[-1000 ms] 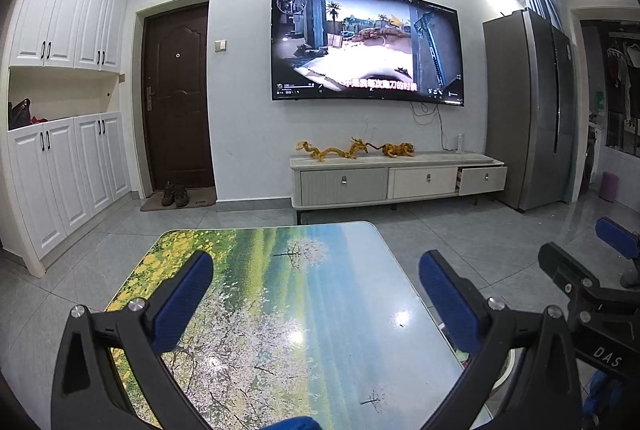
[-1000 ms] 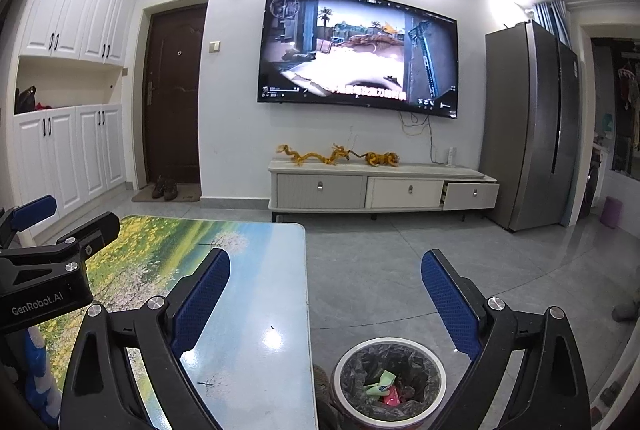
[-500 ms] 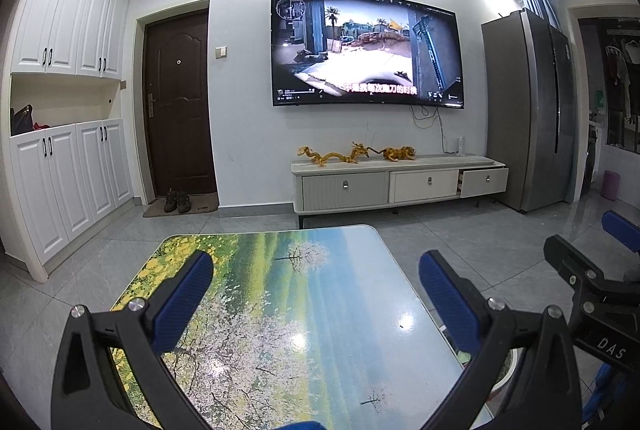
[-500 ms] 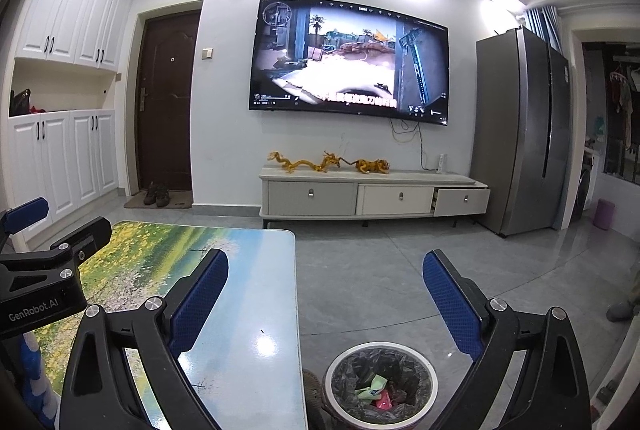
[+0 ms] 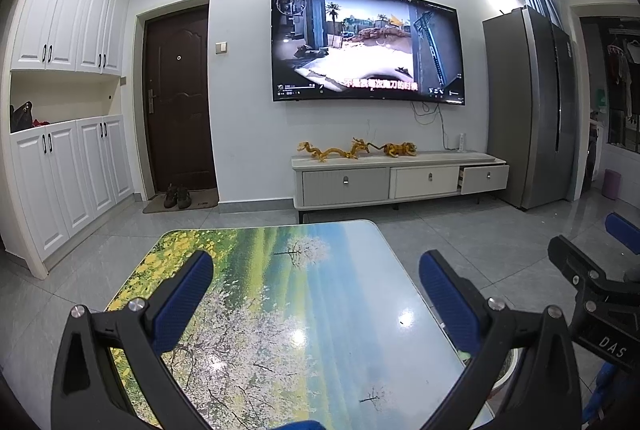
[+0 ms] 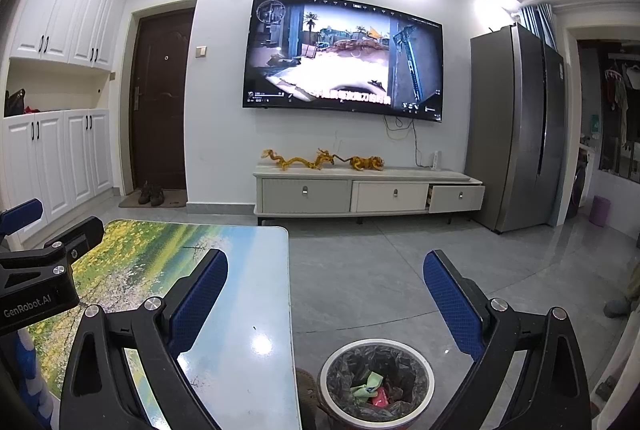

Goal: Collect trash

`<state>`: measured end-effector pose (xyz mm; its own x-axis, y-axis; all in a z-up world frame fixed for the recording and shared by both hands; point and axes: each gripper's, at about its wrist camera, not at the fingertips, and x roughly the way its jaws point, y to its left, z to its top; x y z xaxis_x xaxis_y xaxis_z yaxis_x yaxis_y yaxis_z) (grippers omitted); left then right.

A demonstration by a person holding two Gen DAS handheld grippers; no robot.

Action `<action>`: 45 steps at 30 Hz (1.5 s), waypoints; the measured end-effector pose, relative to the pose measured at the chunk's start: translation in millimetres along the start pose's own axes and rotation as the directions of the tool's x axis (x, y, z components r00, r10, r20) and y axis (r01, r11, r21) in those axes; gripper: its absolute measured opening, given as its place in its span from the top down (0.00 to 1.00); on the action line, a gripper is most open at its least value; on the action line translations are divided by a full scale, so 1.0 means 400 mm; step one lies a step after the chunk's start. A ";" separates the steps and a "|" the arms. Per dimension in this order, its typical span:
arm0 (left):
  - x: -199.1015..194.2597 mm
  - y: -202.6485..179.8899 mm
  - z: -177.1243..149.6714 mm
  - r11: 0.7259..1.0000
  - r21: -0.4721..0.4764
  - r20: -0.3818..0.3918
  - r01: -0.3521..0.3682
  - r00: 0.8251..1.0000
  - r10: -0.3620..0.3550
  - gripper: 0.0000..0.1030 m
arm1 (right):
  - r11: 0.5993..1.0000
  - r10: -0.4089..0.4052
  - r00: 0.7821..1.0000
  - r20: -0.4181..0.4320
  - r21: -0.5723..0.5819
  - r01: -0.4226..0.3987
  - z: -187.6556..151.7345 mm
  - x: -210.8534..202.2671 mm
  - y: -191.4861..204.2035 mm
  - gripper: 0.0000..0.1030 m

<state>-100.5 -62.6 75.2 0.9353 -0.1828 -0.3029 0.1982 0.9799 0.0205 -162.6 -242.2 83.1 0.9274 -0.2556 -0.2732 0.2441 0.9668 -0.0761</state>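
Two hand-held grippers above a low table [image 5: 304, 310] printed with a landscape of blossoming trees. The left gripper [image 5: 316, 294] hangs over the table's middle with its blue-padded fingers [image 5: 182, 300] spread wide and nothing between them. The right gripper [image 6: 326, 296] hangs over the table's right edge, likewise spread wide and empty; its left finger lies over the tabletop and its right finger over the grey floor [image 6: 380, 270] beyond that edge. The trash bin [image 6: 376, 382], round and lined with a black bag, stands on the floor just beside the table's right edge, below the right gripper. Inside it lie the trash items: crumpled green paper [image 6: 366, 386] touching a red scrap [image 6: 380, 398]. Beyond the table's far end, a white TV cabinet [image 5: 400, 177] stands against the wall beneath a lit television [image 5: 366, 43]; two golden figurines [image 5: 354, 149] rest on the cabinet top.
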 end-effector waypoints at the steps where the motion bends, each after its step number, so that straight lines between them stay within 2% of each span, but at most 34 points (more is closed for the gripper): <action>1: 0.001 -0.002 -0.003 1.000 0.001 -0.002 0.001 1.000 -0.001 0.00 | 1.000 0.000 1.000 -0.001 0.000 0.000 -0.002 0.001 -0.002 0.05; 45: 0.029 0.002 -0.039 1.000 0.007 -0.047 0.008 0.999 -0.007 0.00 | 1.000 -0.021 0.998 -0.054 0.001 0.021 -0.030 0.030 -0.028 0.05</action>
<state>-94.2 -62.9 56.9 0.9192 -0.1859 -0.3472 0.2073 0.9779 0.0251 -157.7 -256.2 69.2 0.9054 -0.2755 -0.3229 0.2637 0.9612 -0.0809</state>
